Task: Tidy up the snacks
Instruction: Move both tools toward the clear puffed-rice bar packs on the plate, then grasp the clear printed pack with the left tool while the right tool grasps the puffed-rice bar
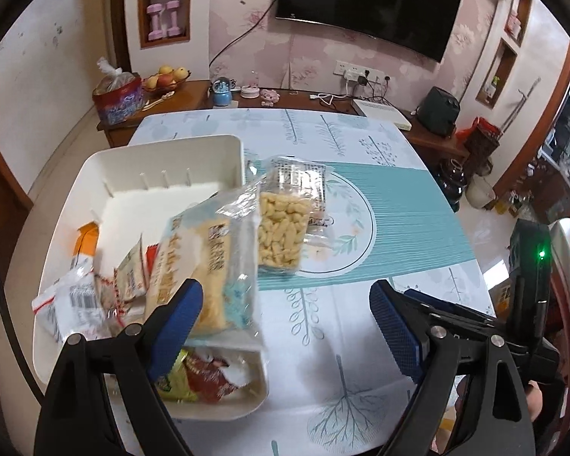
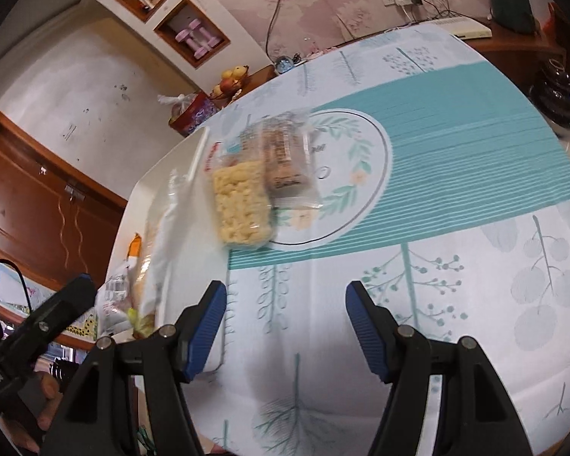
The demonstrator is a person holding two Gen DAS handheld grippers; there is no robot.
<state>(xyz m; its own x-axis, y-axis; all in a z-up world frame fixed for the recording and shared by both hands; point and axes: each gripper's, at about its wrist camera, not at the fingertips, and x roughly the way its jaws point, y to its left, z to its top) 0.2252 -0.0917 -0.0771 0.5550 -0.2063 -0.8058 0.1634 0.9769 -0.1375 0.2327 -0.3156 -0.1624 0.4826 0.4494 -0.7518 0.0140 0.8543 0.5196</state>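
Here, my left gripper (image 1: 285, 326) and right gripper (image 2: 285, 326) are wide open, holding nothing. Closest, the white tray (image 1: 163, 159) holds snacks. Past it, a yellow snack pack (image 1: 281, 233) lies on the table (image 1: 418, 205). It looks light, crinkly and crumbly, so I'd pinch its edge gently.

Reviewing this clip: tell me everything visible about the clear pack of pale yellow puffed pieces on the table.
The puff pack is a clear plastic wrapper holding a rectangular block of pale yellow puffed pieces, with crimped transparent ends. It lies flat on the table, on the circular leaf print, just right of the white bin. Its right edge overlaps or touches a second clear pack with a printed label. A larger bag covers its left edge. Neither claw touches it.
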